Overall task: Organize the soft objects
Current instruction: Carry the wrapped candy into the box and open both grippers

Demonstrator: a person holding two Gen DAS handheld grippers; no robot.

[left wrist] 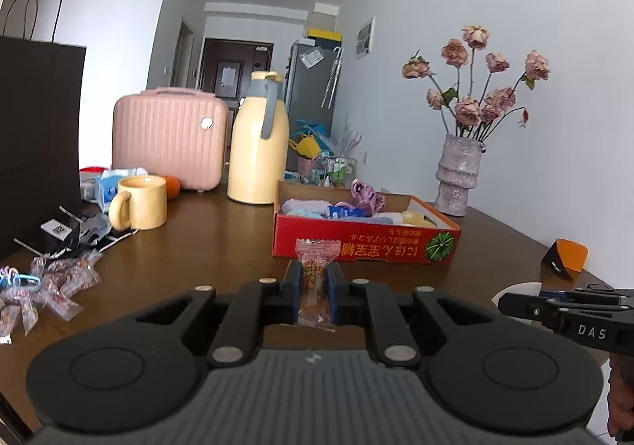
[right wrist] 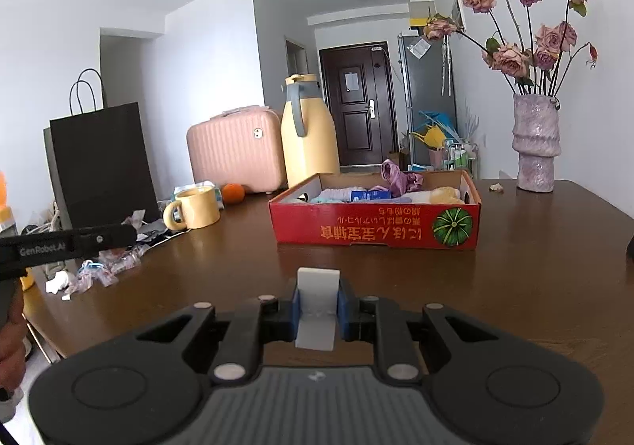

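My left gripper (left wrist: 314, 278) is shut on a clear-wrapped snack packet (left wrist: 316, 282), held upright above the brown table. My right gripper (right wrist: 318, 296) is shut on a white folded soft piece (right wrist: 318, 302). Ahead of both stands a shallow red cardboard box (left wrist: 364, 247) (right wrist: 376, 227) with several soft things inside: rolled towels, a blue pack and a purple cloth (right wrist: 398, 175). From the left wrist view the right gripper shows at the right edge (left wrist: 515, 304); the right wrist view has the left one at its left edge (right wrist: 130, 235).
Loose wrapped snacks (left wrist: 59, 282) and blue clips lie at the table's left. A yellow mug (left wrist: 138, 207), an orange, a black paper bag (left wrist: 35, 140), a pink case (left wrist: 170, 140) and a yellow jug (left wrist: 257, 144) stand behind. A vase of dried roses (right wrist: 535, 144) is at back right.
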